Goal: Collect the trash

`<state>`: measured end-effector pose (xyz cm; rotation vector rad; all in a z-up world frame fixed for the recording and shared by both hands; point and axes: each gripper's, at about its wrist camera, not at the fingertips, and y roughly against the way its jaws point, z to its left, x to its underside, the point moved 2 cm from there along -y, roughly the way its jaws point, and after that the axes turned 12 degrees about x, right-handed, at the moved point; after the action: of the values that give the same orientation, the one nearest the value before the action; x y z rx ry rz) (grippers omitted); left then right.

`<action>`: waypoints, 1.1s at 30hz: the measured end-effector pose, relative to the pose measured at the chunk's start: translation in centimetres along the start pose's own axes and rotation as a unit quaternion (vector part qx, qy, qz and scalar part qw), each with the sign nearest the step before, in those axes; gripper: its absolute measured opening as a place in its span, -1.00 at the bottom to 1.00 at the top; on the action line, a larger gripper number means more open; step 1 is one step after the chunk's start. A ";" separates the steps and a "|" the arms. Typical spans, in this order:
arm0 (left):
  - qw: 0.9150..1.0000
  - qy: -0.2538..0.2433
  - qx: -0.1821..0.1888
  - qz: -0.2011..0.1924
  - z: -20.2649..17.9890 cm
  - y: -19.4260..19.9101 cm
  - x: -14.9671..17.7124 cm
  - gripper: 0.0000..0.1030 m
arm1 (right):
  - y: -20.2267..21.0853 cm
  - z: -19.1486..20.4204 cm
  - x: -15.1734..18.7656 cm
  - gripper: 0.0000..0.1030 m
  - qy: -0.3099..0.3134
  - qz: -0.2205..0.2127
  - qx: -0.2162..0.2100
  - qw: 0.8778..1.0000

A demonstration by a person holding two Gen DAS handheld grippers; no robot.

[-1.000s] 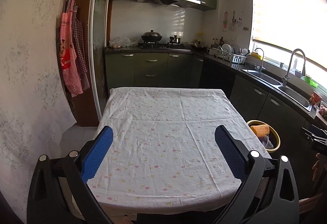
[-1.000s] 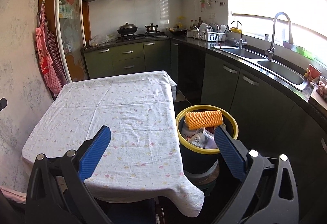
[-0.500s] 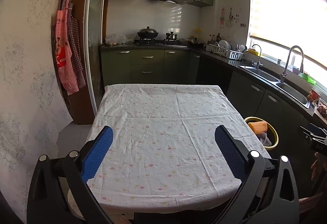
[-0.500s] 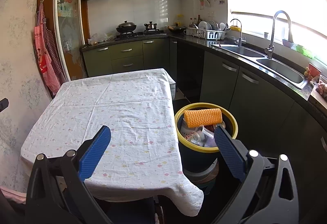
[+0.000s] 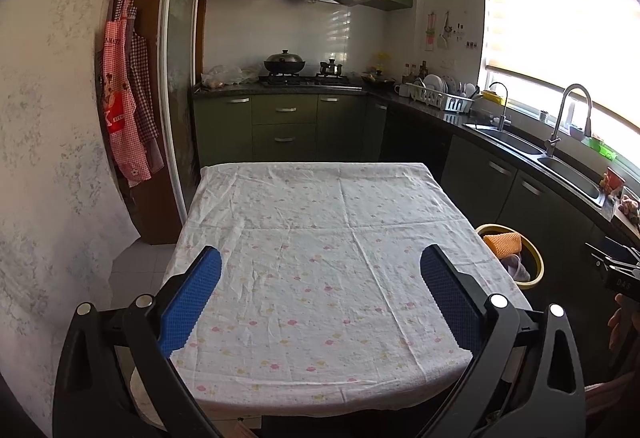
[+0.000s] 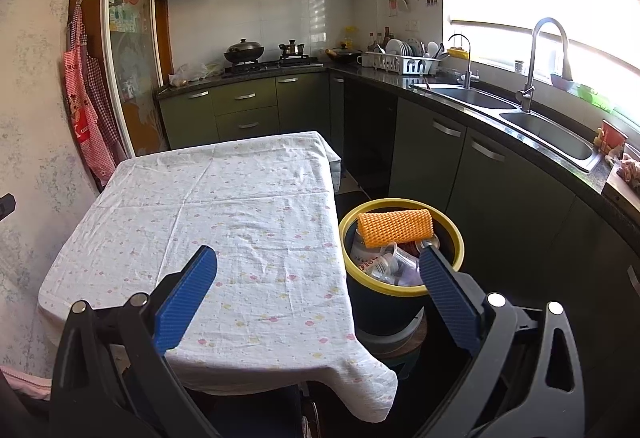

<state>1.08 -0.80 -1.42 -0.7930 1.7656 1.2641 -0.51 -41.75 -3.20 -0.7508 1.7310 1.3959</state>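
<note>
- Now the left claw (image 5: 320,270) hangs above the near part of the counter draped in a white cloth with small pink and yellow flowers (image 5: 312,238), its blue-padded fingers (image 5: 192,298) spread wide with nothing between them.
- The right claw (image 6: 318,270) is likewise wide and empty, held over the counter's near right corner, where the cloth droops in a point.
- Just beside the counter's right edge, on the floor, stands the round dark trash bin with a yellow rim (image 6: 404,290).
- Inside the bin lies a roll of orange foam netting (image 6: 394,228) across the far side, resting on crumpled clear plastic cups (image 6: 386,262) and other wrappers.
- From the left wrist view the same bin (image 5: 534,270) peeks out past the counter's right edge.
- Beyond the counter's far end run green cupboards with a black wok (image 5: 285,62) on the hob.
- Right of the bin, a dark worktop carries a steel double sink (image 6: 544,126) under a bright window.
- Left of the counter, a red checked apron (image 5: 120,110) hangs on the wall.
- At the right edge of the left wrist view, part of a hand (image 5: 619,322) shows.
</note>
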 end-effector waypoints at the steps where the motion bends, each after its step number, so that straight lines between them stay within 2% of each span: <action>1: 1.000 0.000 0.000 0.001 0.0 -0.1 0.0 0.91 | 0.0 0.0 0.0 0.87 0.000 0.000 -0.001 1.000; 33: 1.000 -0.003 0.005 0.006 -0.4 -0.6 0.4 0.91 | -0.1 0.0 0.1 0.87 -0.002 0.002 0.000 1.000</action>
<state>1.27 -1.33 -2.00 -0.7736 1.7722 1.2639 -0.47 -41.76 -3.28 -0.7457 1.7297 1.3990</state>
